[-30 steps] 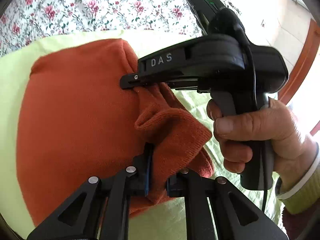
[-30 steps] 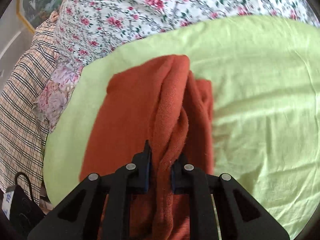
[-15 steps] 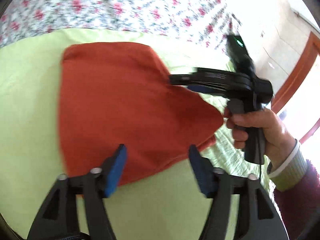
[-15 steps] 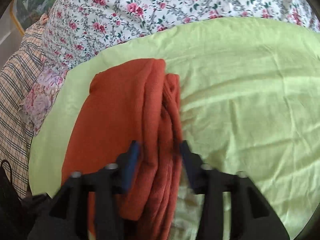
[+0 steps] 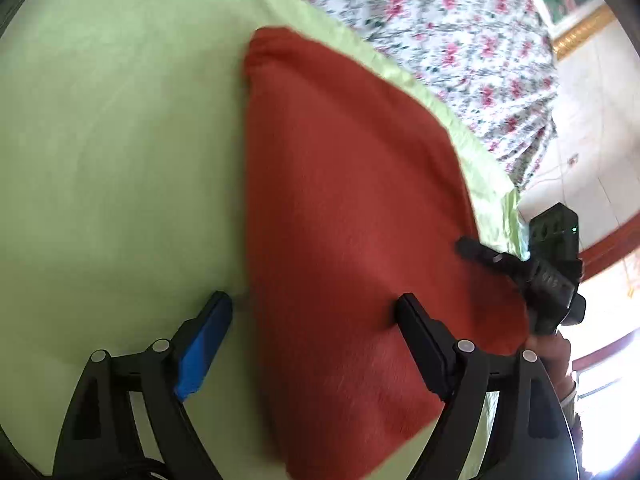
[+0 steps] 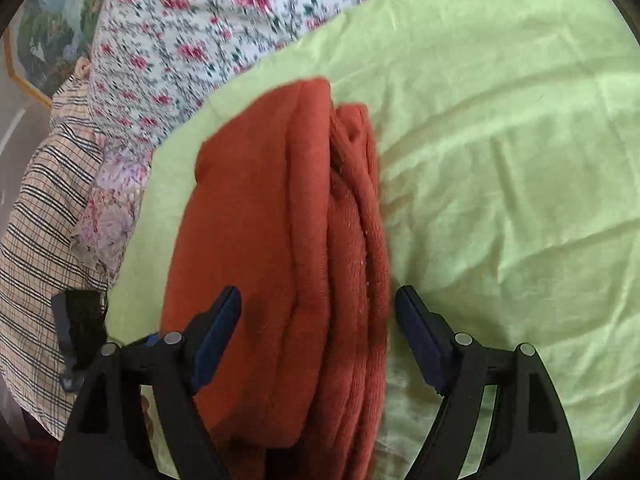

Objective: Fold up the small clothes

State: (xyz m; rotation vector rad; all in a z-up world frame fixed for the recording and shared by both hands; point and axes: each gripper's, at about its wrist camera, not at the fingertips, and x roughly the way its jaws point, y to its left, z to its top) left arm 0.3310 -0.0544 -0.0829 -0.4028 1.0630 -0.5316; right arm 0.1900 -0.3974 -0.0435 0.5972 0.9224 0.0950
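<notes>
A rust-orange knitted garment [image 5: 352,216] lies folded on a light green sheet [image 5: 112,152]. My left gripper [image 5: 312,320] is open and empty above its near edge, jaws wide apart. In the right wrist view the garment [image 6: 280,240] shows stacked folded layers along its right side on the green sheet [image 6: 500,152]. My right gripper [image 6: 318,312] is open and empty, jaws astride the garment's near end. The right gripper also shows in the left wrist view [image 5: 532,276], at the garment's right corner.
A floral bedspread [image 6: 192,40] lies beyond the green sheet. A plaid cloth [image 6: 36,220] and a black strap [image 6: 80,324] sit at the left in the right wrist view. A tiled floor and a wooden door frame [image 5: 612,240] are at the right in the left wrist view.
Both grippers let go of the orange garment and opened wide. The lifted fold has dropped flat. Both grippers have pulled back and the left view has swung.
</notes>
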